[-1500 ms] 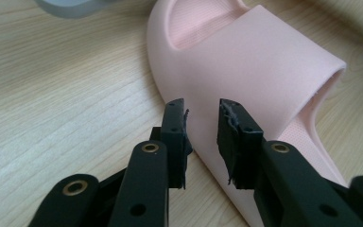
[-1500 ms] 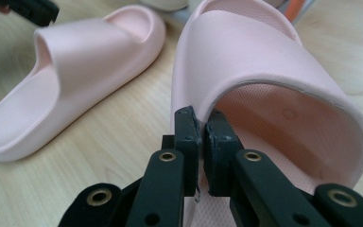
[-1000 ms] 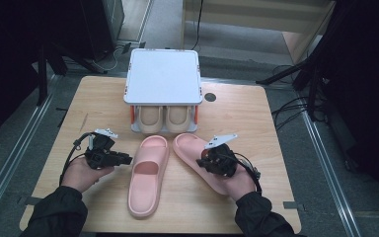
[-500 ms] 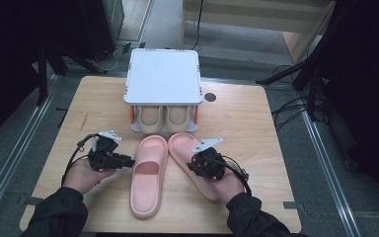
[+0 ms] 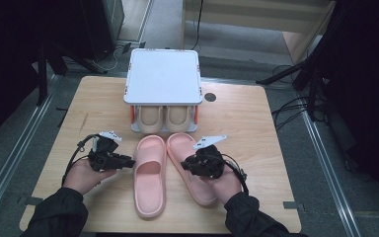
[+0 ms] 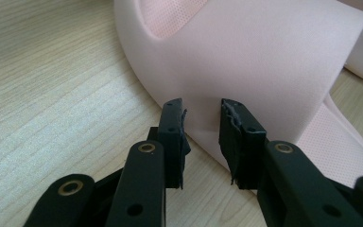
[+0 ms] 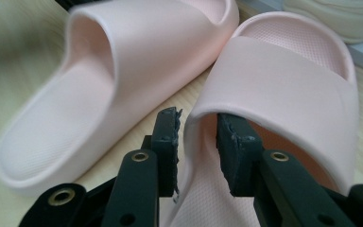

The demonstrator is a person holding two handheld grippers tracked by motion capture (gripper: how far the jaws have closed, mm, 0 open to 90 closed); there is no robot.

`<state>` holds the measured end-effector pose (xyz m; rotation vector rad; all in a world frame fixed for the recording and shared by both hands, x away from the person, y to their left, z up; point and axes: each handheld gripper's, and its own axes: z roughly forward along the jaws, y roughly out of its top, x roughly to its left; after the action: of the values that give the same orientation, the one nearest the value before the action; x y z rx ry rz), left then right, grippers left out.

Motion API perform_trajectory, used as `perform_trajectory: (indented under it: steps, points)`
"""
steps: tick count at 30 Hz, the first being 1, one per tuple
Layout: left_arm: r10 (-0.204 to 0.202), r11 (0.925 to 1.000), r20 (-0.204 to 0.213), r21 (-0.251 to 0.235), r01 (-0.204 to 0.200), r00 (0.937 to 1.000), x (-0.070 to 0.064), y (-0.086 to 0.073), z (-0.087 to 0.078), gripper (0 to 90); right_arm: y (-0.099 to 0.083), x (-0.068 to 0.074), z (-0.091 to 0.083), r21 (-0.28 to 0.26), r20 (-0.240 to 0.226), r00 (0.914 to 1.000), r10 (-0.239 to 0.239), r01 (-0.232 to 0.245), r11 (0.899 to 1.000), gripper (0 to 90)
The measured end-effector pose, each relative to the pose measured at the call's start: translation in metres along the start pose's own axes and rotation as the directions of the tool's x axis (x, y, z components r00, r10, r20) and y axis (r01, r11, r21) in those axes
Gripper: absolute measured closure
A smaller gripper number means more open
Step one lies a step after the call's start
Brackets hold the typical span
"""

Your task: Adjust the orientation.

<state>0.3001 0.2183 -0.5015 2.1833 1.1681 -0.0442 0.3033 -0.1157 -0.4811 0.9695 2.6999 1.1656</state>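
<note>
Two pink slippers lie side by side on the wooden table (image 5: 246,118), toes pointing away from me. My left gripper (image 5: 127,162) is at the outer side of the left pink slipper (image 5: 148,177). Its jaws are a little apart, their tips against the strap's side wall (image 6: 203,113) with nothing between them. My right gripper (image 5: 186,165) is shut on the right pink slipper (image 5: 190,148). One of its jaws is under the strap (image 7: 283,85) and the other outside its inner edge. The left slipper (image 7: 123,61) lies close beside it.
A white rack (image 5: 163,74) stands at the back of the table with a beige pair of slippers (image 5: 165,117) under its top, just beyond the pink toes. A dark round hole (image 5: 209,97) is in the tabletop to the right of the rack. Black stands and cables flank the table.
My right gripper has slid the right pink slipper to the left, up beside the left one. The left gripper and left slipper have hardly moved.
</note>
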Motion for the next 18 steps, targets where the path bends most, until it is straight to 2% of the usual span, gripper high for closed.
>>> perform_trajectory:
  steps: [5, 7, 11, 13, 18]
  points:
    - [-0.002, 1.0, -0.001, -0.003, 0.002, 1.0, -0.001, 0.0, 0.0, 69.7, -0.003, -0.006, -0.024, -0.048, -0.035, 0.999, 0.026, -0.028, 0.998, 72.8]
    - [-0.002, 1.0, -0.002, -0.002, 0.002, 1.0, -0.001, 0.0, 0.0, 69.6, -0.002, -0.008, -0.032, -0.068, -0.037, 0.9988, 0.031, -0.034, 0.997, 78.8]
    - [-0.002, 1.0, -0.002, -0.002, 0.002, 1.0, -0.001, 0.0, 0.0, 69.6, -0.005, -0.021, -0.043, -0.092, 0.004, 0.9993, 0.037, -0.036, 0.995, 87.2]
    - [-0.001, 1.0, -0.003, 0.0, 0.001, 1.0, -0.001, 0.0, 0.0, 69.6, -0.008, -0.032, -0.044, -0.087, 0.02, 0.9982, 0.057, -0.055, 0.995, 88.4]
    - [-0.002, 1.0, 0.0, 0.001, 0.002, 1.0, 0.0, 0.0, 0.0, 69.1, -0.016, -0.058, -0.041, -0.055, 0.093, 0.9916, 0.089, -0.084, 0.995, 87.5]
